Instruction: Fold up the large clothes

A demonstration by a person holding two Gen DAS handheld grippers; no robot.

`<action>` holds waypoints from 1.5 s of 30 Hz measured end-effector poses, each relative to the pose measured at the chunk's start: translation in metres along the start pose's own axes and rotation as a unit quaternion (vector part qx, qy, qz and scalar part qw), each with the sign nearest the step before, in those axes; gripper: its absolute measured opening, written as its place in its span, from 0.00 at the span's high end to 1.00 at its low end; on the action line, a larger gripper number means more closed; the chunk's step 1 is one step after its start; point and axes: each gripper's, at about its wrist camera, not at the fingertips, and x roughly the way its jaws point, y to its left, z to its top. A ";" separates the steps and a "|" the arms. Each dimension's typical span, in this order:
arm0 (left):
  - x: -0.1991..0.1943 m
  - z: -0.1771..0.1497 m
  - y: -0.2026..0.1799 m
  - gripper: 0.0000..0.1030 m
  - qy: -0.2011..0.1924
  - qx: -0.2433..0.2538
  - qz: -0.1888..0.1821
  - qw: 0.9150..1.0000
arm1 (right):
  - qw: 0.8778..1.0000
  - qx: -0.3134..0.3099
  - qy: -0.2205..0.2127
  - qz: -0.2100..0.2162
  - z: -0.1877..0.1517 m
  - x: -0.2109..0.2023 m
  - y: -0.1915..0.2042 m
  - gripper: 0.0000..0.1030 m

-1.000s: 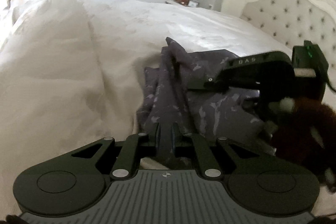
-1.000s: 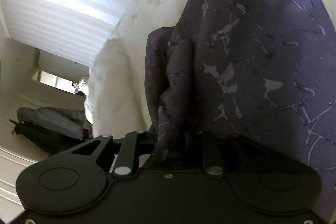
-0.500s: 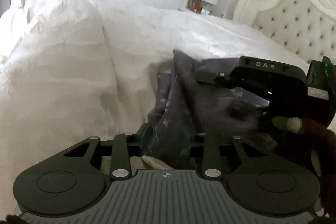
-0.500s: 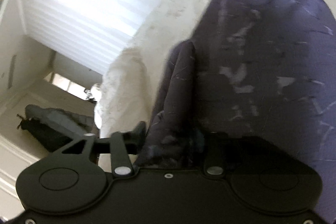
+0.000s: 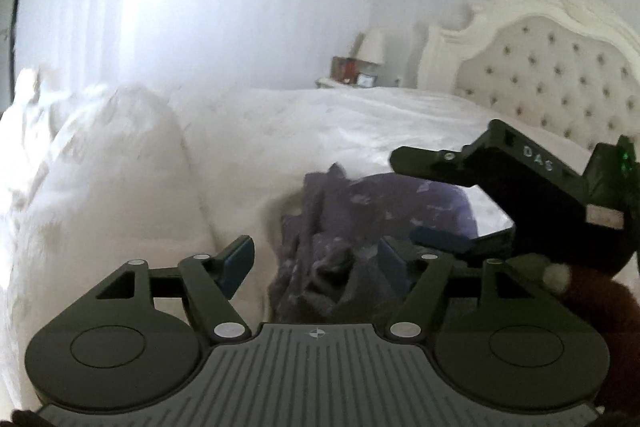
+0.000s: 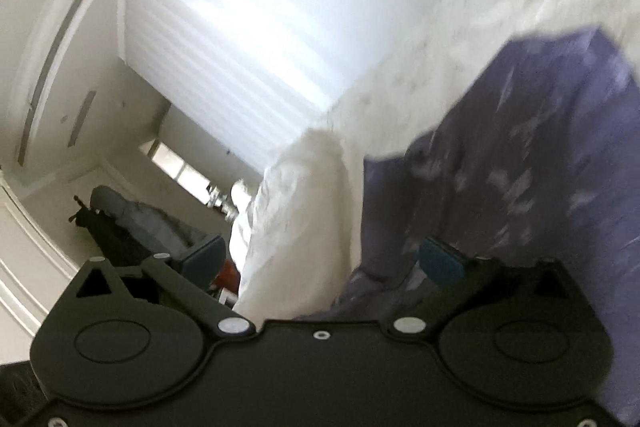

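Both sets of jaws are opening, pads off the cloth: left gripper (image 5: 316,261) and right gripper (image 6: 324,261) release the dark purple patterned garment (image 5: 360,211), bunched on the white bedspread (image 5: 360,123). Next, probably, regrip a fresh edge.

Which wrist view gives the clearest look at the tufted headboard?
The left wrist view. The tufted headboard stands at its upper right, button rows and carved cream frame visible, behind the white bedding and above the right gripper. The right wrist view shows none of it, only the purple garment, bedding and blinds.
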 end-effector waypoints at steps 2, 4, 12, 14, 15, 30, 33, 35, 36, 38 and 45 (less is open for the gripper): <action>-0.001 0.003 -0.007 0.32 -0.003 0.017 -0.007 1.000 | 1.000 -0.009 -0.020 -0.008 0.004 -0.017 -0.003 0.00; 0.000 0.006 -0.016 0.31 -0.009 0.036 -0.019 0.999 | 0.999 -0.014 -0.043 -0.027 0.006 -0.032 -0.008 0.00; 0.035 0.003 -0.050 0.29 0.000 0.099 -0.070 0.993 | 0.984 -0.022 -0.097 -0.151 0.012 -0.077 -0.040 0.00; 0.045 0.000 -0.055 0.29 0.007 0.107 -0.078 0.991 | 0.980 -0.029 -0.096 -0.171 0.013 -0.084 -0.044 0.00; 0.049 -0.004 -0.056 0.29 0.014 0.109 -0.081 0.991 | 0.979 -0.032 -0.095 -0.178 0.011 -0.085 -0.046 0.00; 0.082 -0.040 -0.003 0.30 0.123 0.010 -0.081 0.989 | 0.969 -0.177 -0.003 -0.171 0.028 -0.032 -0.001 0.16; 0.082 -0.040 0.000 0.30 0.117 -0.001 -0.087 0.989 | 0.966 -0.216 0.034 -0.135 0.035 -0.001 0.018 0.17; 0.083 -0.040 0.002 0.30 0.114 -0.009 -0.090 0.989 | 0.961 -0.243 0.063 -0.113 0.036 0.021 0.031 0.22; 0.082 -0.040 0.002 0.30 0.112 -0.010 -0.091 0.989 | 0.959 -0.251 0.080 -0.103 0.037 0.031 0.036 0.29; 0.082 -0.041 0.001 0.30 0.109 -0.011 -0.092 0.990 | 0.956 -0.256 0.117 -0.084 0.039 0.055 0.047 0.37; 0.081 -0.044 -0.001 0.30 0.101 -0.007 -0.091 0.991 | 0.927 -0.274 0.213 -0.145 0.038 0.130 0.065 0.41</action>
